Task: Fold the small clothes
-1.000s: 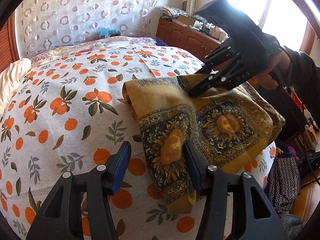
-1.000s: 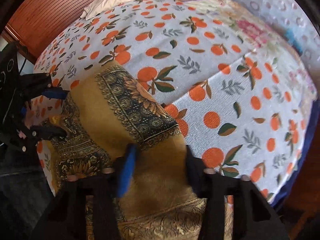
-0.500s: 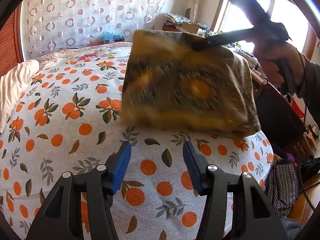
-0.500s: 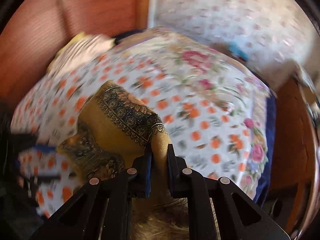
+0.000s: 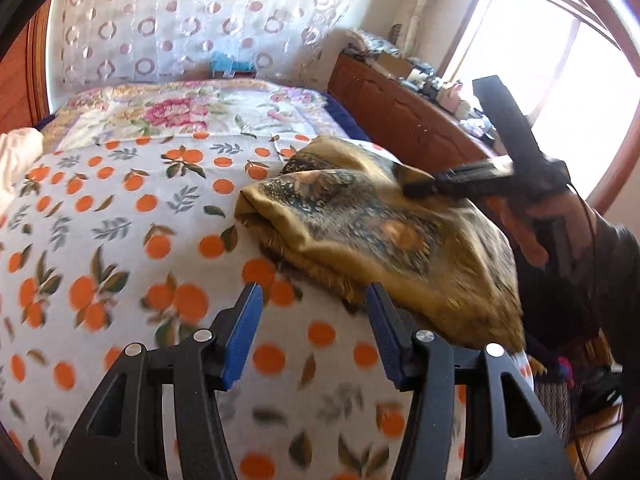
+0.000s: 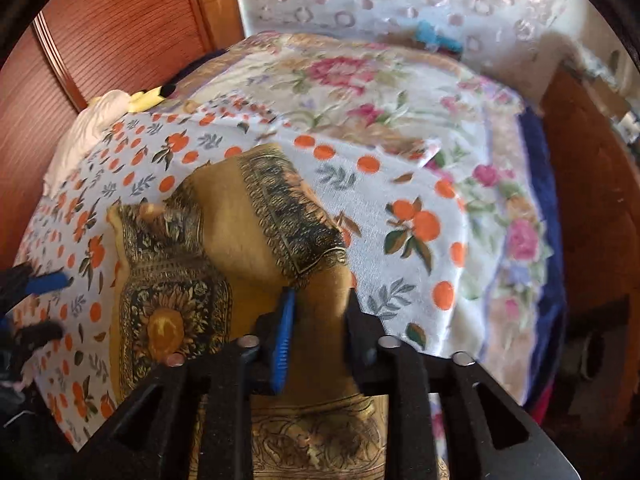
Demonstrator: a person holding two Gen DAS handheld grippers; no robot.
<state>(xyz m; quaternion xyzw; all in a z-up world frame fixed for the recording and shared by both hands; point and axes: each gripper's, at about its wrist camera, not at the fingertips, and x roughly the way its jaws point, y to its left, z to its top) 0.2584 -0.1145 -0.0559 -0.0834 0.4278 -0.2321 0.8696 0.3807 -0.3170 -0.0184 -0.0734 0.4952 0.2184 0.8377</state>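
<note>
A mustard-yellow cloth with dark sunflower borders (image 5: 360, 220) lies folded and bunched on the orange-print bedsheet (image 5: 120, 220). My right gripper (image 6: 320, 300) points down onto the cloth's near end (image 6: 168, 300). Its jaws are opening, and a fold of cloth still sits between them without being squeezed. From the left wrist view, the right gripper (image 5: 416, 188) rests over the cloth's far right part, held by a hand. My left gripper (image 5: 314, 296) is open over bare sheet, just short of the cloth's front edge, with nothing between its fingers. It also shows as the left gripper (image 6: 48, 306) at the left edge of the right wrist view.
A white pillow (image 6: 92, 120) lies by the wooden headboard (image 6: 80, 40). A floral quilt (image 5: 180, 108) covers the far end of the bed. A cluttered wooden dresser (image 5: 400, 120) stands along the right under a bright window. A patterned bag (image 5: 552, 404) hangs off the bed's right side.
The right gripper closed on the cloth, lifted it, swung it further up the bed and set it down; its jaws have widened. The left gripper stayed open and shifted along the sheet.
</note>
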